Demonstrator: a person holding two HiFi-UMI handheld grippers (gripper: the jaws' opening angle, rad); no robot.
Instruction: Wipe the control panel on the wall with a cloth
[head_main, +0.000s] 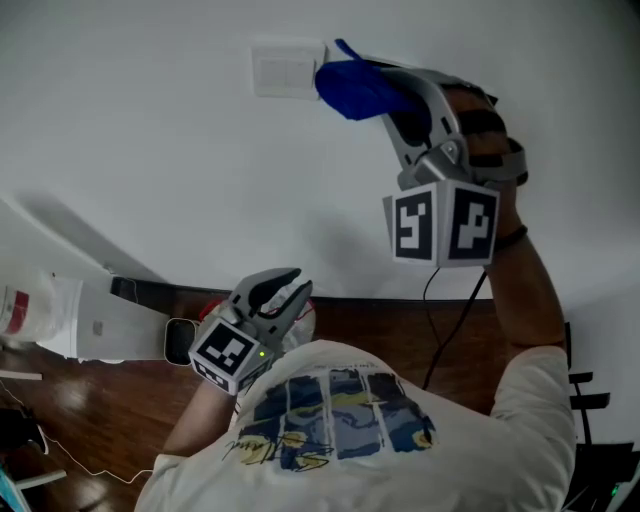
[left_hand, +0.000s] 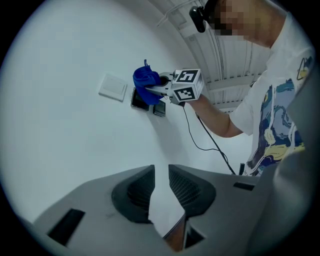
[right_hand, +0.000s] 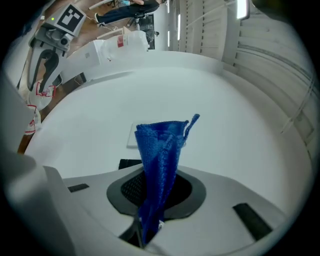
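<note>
The blue cloth (right_hand: 159, 165) is bunched up and wrinkly, with a little loose bit sticking out at its top corner. The right hand-held gripper (head_main: 385, 90) pinches it tight between its jaws and holds it up at the white wall (head_main: 140, 150). The cloth sits just beside a white switch plate (head_main: 285, 68) and in front of a dark control panel (left_hand: 139, 101). Most of that panel is hidden, and only its lower part peeks out. A smaller dark box (left_hand: 159, 109) next to it is too tiny to make out. The left hand-held gripper (left_hand: 161, 187) is down low, its jaws a little apart with nothing between them.
</note>
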